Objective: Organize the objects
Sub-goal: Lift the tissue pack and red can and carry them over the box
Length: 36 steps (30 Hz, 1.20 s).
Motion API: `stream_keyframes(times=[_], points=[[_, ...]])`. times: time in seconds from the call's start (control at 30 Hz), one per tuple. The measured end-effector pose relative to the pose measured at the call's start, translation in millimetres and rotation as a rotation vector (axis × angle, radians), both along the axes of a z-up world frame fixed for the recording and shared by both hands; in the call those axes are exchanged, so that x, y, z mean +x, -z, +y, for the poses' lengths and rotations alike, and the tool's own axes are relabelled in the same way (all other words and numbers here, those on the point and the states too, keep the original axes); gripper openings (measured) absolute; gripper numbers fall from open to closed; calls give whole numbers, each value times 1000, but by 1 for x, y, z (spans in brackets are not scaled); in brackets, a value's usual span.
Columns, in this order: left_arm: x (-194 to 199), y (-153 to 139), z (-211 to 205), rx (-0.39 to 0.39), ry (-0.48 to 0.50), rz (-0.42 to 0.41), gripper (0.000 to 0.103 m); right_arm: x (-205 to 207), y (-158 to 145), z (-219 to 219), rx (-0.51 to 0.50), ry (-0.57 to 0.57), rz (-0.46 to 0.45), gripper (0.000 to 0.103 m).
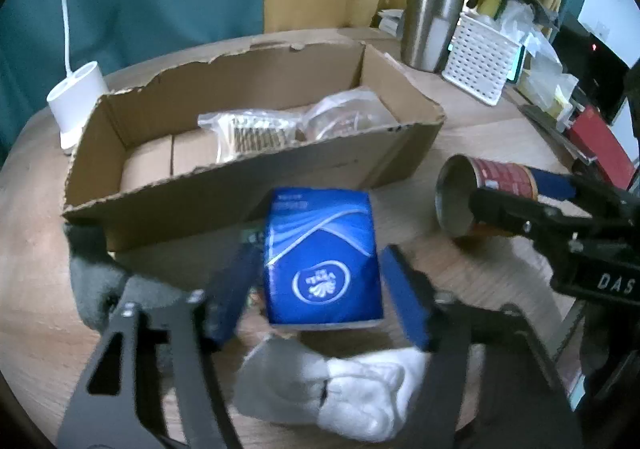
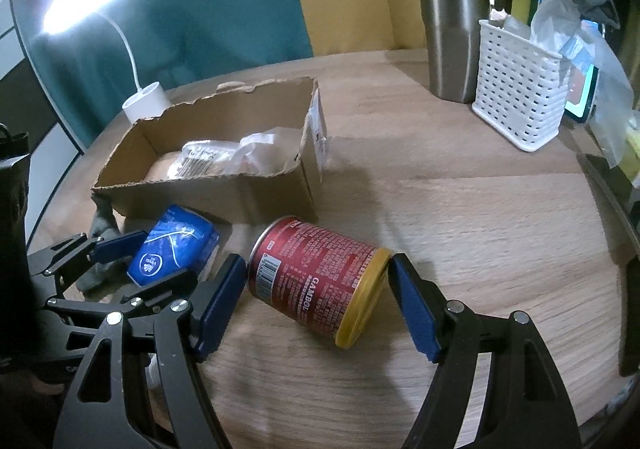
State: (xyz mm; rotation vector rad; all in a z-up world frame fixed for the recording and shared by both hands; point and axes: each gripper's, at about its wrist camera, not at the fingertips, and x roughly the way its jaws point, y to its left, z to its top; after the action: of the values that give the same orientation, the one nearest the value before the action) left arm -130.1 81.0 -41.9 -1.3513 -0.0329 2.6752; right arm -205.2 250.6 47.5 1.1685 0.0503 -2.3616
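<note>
A blue tissue pack [image 1: 322,257] lies on the wooden table just in front of an open cardboard box [image 1: 248,177]. My left gripper [image 1: 320,289] is open, its blue pads on either side of the pack with gaps showing. A red can [image 2: 318,277] with a yellow lid lies on its side to the right of the pack. My right gripper [image 2: 316,301] is open around the can, pads near both ends. The can [image 1: 480,197] and the right gripper show in the left wrist view. The pack [image 2: 174,247] and the box [image 2: 224,153] show in the right wrist view.
The box holds clear plastic bags [image 1: 288,125]. A white sock [image 1: 332,381] lies under the left gripper; a grey sock [image 1: 96,273] lies at the box's left corner. A steel tumbler [image 2: 452,37], white basket [image 2: 516,85] and white lamp base [image 2: 146,101] stand at the back.
</note>
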Motion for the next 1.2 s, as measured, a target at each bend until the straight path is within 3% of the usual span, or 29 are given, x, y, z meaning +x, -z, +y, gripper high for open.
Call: stream_keyframes(times=[0.13, 0.63, 1.2], points=[[2, -3, -4, 21, -3, 7, 55, 3, -5, -2, 8, -12, 22, 76], [24, -42, -16, 52, -17, 122, 55, 13, -30, -7, 5, -26, 81, 76], [29, -62, -45, 88, -65, 184, 55, 19, -55, -21, -3, -63, 147, 76]])
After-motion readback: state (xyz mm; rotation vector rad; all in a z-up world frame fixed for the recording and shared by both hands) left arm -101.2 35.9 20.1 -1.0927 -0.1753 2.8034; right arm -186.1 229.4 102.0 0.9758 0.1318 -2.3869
